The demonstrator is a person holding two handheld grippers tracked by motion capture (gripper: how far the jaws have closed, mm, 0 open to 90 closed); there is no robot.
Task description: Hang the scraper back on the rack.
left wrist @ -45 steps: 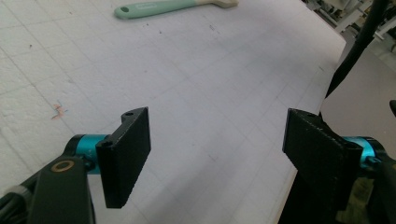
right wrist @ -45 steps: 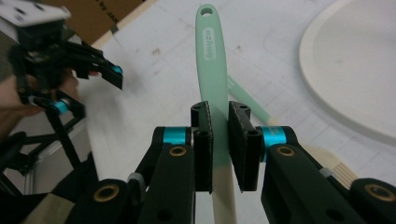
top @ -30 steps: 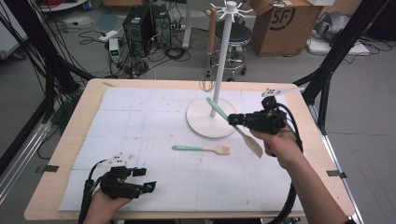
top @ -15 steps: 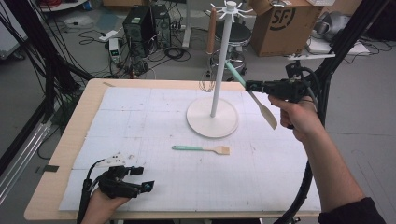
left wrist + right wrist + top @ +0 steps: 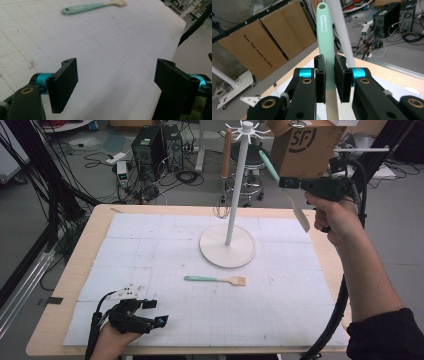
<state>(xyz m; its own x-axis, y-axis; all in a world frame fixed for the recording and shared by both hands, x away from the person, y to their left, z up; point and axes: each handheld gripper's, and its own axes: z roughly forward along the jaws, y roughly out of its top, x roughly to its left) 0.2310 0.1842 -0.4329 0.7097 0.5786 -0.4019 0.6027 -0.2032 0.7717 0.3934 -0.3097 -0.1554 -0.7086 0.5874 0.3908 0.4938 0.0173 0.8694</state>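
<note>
My right gripper clamps a green-handled spatula aloft beside the white rack's pole, handle slanting up toward the hooks, blade down. My left gripper rests wide open on the white gridded mat; cardboard boxes stand behind.

Pretty cluttered lab: grey floor covered in cables, a black computer tower behind the wooden worktop, and a round stool next to it. Cardboard box sits back right, with more flat cardboard sheets leaning nearby.
</note>
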